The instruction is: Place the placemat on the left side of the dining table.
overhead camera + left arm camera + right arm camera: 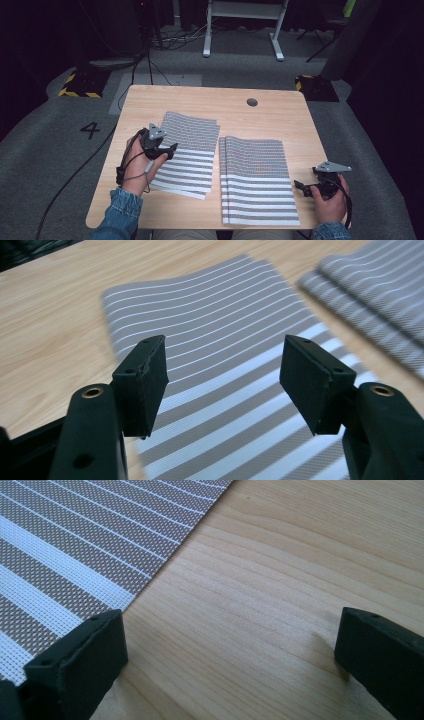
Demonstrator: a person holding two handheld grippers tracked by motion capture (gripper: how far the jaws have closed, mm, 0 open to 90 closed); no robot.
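Observation:
Two grey woven mats with white stripes lie on the wooden table (200, 97). The left mat (187, 150) lies flat and slightly askew; in the left gripper view the same mat (220, 340) spreads out under the jaws. The right mat stack (257, 177) holds several layers, with one edge (75, 545) in the right gripper view. My left gripper (170, 149) hovers over the left mat's left side, jaws open and empty (222, 377). My right gripper (300, 186) rests beside the right stack's right edge, open over bare wood (230, 645).
A round cable hole (252, 102) sits near the table's far edge. Bare wood runs along the far side and both outer margins. On the grey floor beyond stand a white desk frame (245, 30) and black cables (145, 60).

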